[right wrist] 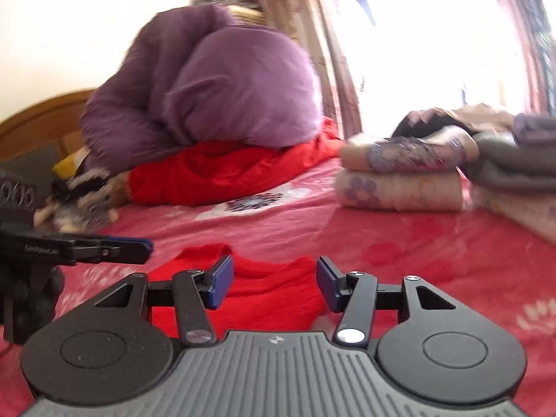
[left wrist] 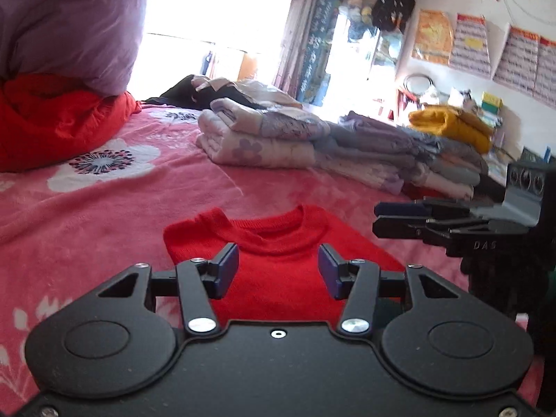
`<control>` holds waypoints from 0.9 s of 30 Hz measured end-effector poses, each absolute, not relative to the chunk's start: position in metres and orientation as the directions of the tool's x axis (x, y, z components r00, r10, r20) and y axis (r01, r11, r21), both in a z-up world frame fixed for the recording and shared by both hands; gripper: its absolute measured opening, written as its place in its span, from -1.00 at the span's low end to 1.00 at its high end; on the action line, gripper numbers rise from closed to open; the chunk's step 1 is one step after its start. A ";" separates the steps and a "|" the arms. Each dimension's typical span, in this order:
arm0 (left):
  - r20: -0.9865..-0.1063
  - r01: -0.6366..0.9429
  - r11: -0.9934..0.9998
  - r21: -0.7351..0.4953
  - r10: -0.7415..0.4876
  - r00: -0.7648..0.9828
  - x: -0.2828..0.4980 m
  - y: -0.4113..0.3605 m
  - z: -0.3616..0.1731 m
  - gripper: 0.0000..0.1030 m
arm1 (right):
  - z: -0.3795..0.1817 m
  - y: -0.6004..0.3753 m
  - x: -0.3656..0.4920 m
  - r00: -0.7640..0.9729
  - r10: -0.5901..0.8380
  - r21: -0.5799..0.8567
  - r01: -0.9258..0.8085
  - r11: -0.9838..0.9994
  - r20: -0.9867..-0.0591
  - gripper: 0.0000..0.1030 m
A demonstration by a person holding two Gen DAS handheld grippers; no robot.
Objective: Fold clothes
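Observation:
A small red knit sweater [left wrist: 278, 292] lies folded flat on the pink floral blanket [left wrist: 104, 215], its round neck pointing away from me. My left gripper [left wrist: 278, 264] hovers over its near part, open, with the blue pads apart on either side of the collar and nothing between them. In the right wrist view the same sweater [right wrist: 264, 299] lies just ahead of my right gripper [right wrist: 274, 276], which is also open and empty. Each gripper shows side-on in the other's view: the right gripper [left wrist: 385, 219] at the sweater's right, the left gripper [right wrist: 139, 246] at its left.
Stacks of folded clothes [left wrist: 264, 139] run along the bed's far right, with a yellow garment [left wrist: 448, 125] on top. A purple quilt [left wrist: 69, 24] sits on a red one [left wrist: 52, 118] at the far left. Bright window and cluttered shelves lie behind.

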State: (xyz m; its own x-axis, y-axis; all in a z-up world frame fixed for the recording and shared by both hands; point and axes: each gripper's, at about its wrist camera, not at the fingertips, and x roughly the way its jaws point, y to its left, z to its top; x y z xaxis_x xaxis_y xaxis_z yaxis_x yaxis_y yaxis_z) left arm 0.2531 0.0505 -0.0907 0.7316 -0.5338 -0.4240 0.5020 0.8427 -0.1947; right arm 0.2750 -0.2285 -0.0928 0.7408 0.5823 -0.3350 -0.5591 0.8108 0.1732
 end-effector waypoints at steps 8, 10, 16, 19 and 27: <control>-0.525 0.507 0.862 -0.008 -0.435 0.731 0.246 0.022 -0.123 -0.03 | -0.122 -0.209 0.262 0.651 0.603 0.180 -0.596 0.782 -0.462 0.11; -0.526 0.509 0.861 0.018 -0.424 0.737 0.247 0.019 -0.128 -0.01 | -0.133 -0.212 0.265 0.648 0.606 0.208 -0.585 0.784 -0.461 0.13; -0.507 0.465 0.882 -0.071 -0.434 0.745 0.243 0.031 -0.123 0.01 | -0.134 -0.209 0.260 0.669 0.585 0.180 -0.575 0.798 -0.459 0.15; -0.469 0.386 0.905 -0.178 -0.423 0.776 0.229 0.045 -0.107 0.08 | -0.124 -0.227 0.252 0.715 0.567 0.248 -0.511 0.823 -0.410 0.22; -0.445 0.250 0.875 -0.415 -0.435 0.782 0.195 0.069 -0.091 0.26 | -0.112 -0.281 0.228 0.647 0.686 0.619 -0.398 0.677 -0.335 0.39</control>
